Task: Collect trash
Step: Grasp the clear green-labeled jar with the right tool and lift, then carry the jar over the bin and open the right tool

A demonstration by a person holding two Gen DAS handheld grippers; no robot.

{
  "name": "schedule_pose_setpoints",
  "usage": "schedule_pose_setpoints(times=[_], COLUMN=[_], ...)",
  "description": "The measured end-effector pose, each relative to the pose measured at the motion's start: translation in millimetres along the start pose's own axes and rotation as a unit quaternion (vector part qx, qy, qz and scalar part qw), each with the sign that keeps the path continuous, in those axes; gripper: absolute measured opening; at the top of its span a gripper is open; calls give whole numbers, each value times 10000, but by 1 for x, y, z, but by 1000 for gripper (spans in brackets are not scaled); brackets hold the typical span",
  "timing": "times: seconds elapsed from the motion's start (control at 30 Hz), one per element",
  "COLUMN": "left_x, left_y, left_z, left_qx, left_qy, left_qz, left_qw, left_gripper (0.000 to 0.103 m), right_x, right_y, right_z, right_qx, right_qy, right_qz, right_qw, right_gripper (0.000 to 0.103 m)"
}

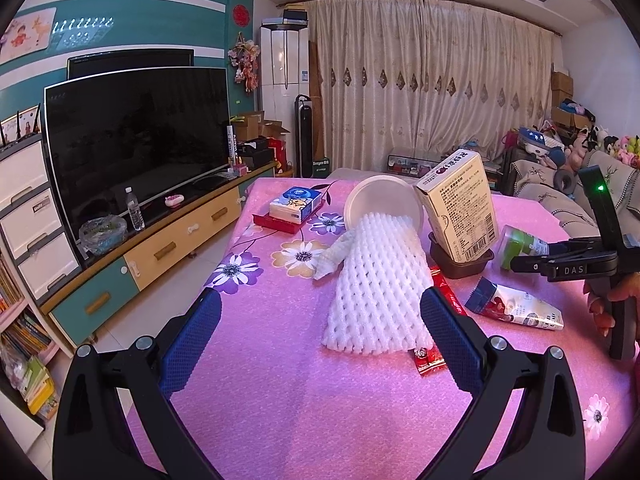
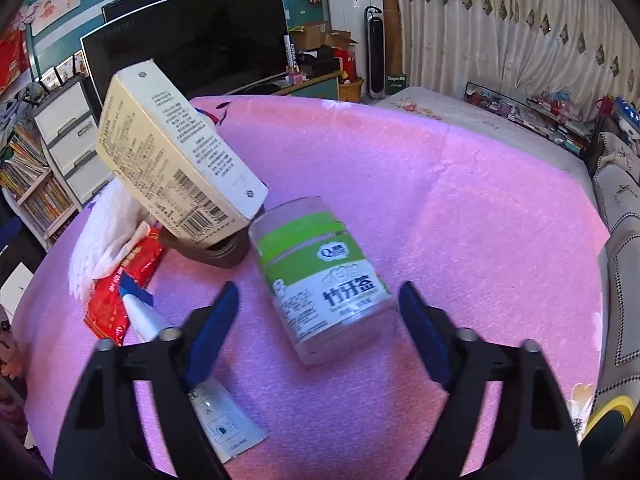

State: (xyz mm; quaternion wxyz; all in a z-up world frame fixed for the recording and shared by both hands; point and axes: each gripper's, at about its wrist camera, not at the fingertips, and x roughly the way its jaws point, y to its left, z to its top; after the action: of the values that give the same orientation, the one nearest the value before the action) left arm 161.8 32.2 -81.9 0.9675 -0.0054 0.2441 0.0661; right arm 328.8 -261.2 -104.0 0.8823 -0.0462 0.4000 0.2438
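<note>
Trash lay scattered across the pink-covered counter (image 1: 280, 380). White foam netting (image 1: 372, 292) stretched from a tipped white bowl (image 1: 380, 200) toward the left claw (image 1: 320, 328), whose blue-padded fingers (image 1: 192, 340) stood wide apart and gripped nothing; its right finger lay just beside the netting's near edge. A red wrapper (image 1: 430, 360) protruded from beneath the netting. A cream carton (image 1: 460, 208) leaned tilted with its lower end in a brown tray (image 1: 460, 260), just right of the bowl. A flattened tube (image 1: 516, 308) lay nearer, right of the netting.

A clear toothpick jar (image 2: 320, 276) with a green label lay on its side ahead of the right claw (image 2: 318, 324). The claw's fingers (image 2: 212, 336) were spread wide, one on each side of the jar's near end, apart from it. The carton (image 2: 180, 160) and the tray (image 2: 216, 252) sat just left of the jar. The tube (image 2: 212, 420) passed under the left finger of that claw, next to the red wrapper (image 2: 120, 296).

A tissue pack (image 1: 296, 204) rested on a red box (image 1: 280, 222) at the counter's far left side. A television (image 1: 136, 140) stood on a cabinet beyond the counter.
</note>
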Motion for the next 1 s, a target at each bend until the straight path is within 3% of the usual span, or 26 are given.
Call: schedule_pose_setpoints(times=[0.2, 0.33, 0.67, 1.0], left_x=[-2, -2, -18, -23], left_y=[1, 1, 0, -1], left_z=[0, -1, -4, -3], left_qx=[-11, -27, -36, -8], left_qy=[-50, -42, -408, -466], left_qz=[63, 63, 175, 175], left_qw=[10000, 10000, 9990, 9988], left_gripper=[98, 98, 98, 98], right_x=[-5, -8, -55, -132], right_y=[11, 4, 3, -15], right_z=[-7, -5, -11, -56], right_qx=[-94, 169, 672, 1352], right_qy=[10, -68, -371, -863], right_qz=[132, 301, -161, -766], right_qw=[9999, 9994, 9969, 9841], right_gripper=[55, 54, 51, 50])
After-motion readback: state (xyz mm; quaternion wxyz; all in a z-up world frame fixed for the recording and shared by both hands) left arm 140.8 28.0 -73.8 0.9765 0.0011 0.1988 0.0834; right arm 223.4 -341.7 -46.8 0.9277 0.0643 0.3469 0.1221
